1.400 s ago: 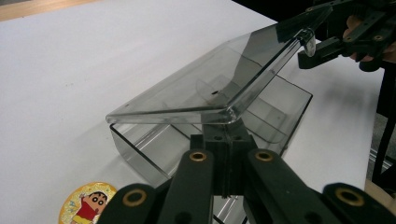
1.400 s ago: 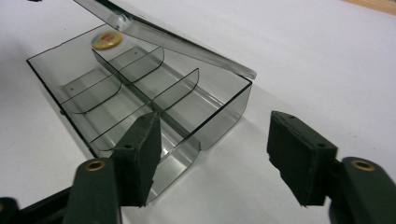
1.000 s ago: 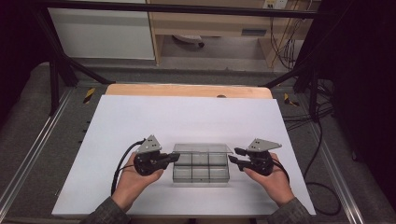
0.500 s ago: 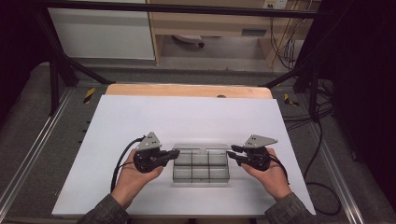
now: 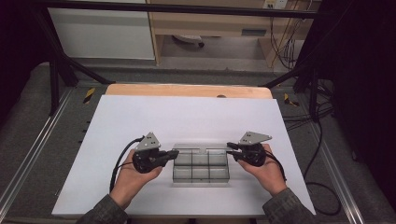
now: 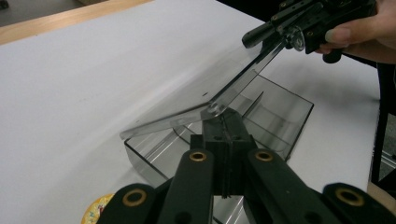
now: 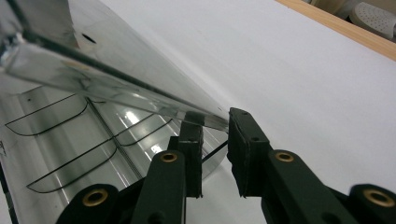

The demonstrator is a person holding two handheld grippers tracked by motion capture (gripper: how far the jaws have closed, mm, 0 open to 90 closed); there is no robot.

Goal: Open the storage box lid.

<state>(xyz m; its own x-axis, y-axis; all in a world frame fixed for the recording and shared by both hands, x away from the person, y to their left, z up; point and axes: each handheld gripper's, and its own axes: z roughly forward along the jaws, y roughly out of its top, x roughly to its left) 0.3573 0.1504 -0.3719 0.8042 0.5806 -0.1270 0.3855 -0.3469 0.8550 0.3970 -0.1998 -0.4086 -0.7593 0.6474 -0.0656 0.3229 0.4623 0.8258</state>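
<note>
White table [image 5: 140,121] bears clear compartmented box [image 5: 201,172], lid [image 6: 187,100] half-raised.

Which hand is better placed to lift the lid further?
Right. The right gripper has the raised edge of the lid between its jaws, which have just been closing. The left gripper is shut, low at the end of the box.
</note>
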